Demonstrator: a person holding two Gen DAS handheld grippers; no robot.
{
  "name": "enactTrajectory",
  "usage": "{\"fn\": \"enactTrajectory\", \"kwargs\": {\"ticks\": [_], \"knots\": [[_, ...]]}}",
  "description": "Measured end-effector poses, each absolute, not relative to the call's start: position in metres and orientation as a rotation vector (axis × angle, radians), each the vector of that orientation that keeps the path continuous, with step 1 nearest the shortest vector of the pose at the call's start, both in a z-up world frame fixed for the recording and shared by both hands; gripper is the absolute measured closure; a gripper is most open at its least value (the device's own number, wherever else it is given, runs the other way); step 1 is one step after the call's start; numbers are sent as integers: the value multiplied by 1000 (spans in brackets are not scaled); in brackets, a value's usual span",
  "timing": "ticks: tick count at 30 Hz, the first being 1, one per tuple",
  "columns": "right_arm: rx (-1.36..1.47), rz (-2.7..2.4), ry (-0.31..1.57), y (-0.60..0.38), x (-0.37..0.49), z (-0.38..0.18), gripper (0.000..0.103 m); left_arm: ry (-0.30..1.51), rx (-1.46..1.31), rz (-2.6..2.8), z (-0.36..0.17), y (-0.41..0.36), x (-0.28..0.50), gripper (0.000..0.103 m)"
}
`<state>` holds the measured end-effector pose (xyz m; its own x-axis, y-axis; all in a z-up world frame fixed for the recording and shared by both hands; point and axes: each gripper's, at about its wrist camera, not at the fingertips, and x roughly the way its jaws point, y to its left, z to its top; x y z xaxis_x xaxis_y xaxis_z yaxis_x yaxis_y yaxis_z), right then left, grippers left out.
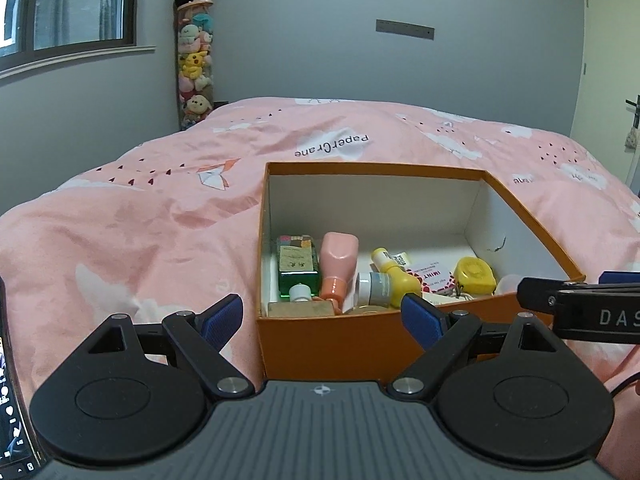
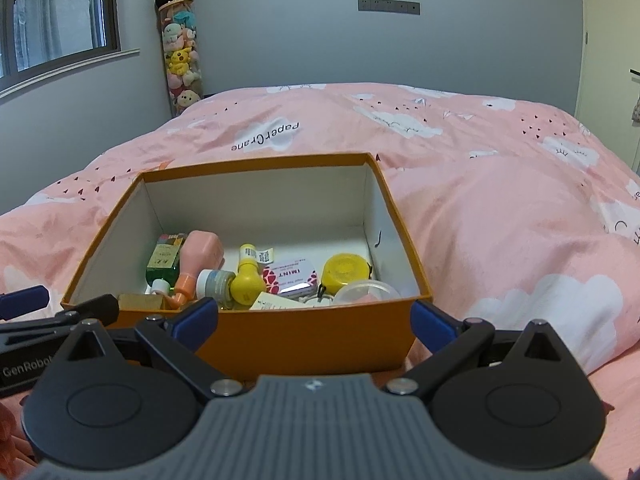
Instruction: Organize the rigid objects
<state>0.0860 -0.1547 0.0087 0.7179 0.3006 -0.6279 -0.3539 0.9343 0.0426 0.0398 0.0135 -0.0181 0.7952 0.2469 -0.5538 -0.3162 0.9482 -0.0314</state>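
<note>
Bottles [image 2: 200, 258] lie flat in box [image 2: 304, 336], caps toward the near wall.

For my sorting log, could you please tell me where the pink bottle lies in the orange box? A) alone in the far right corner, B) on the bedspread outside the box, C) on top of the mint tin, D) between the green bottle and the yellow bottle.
D: the pink bottle lies inside the orange box, with the green bottle at its left and the yellow bottle at its right.
</note>
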Motion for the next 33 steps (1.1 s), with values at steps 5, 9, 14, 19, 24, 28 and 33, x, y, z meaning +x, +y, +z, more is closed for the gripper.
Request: {"fn": "enactTrajectory", "kwargs": {"ticks": [5,9,14,19,24,28,33], "knots": [[-77,364,691,-155,88,7,3,584,-122,296,-18,12,42,0],[-77,366,695,-153,88,6,3,586,-129,301,-17,13,41,0],[-82,369,696,-152,88,6,3,591,-127,301,-18,14,43,0],[-78,368,702,-152,89,5,3,590,-126,302,-18,14,43,0],[-75,369,707,-152,90,3,3,590,-127,302,-18,13,43,0],[-75,368,709,-151,90,3,3,590,-127,303,-18,13,43,0],[-73,370,715,-151,91,1,3,586,-131,296,-17,14,43,0]]}}
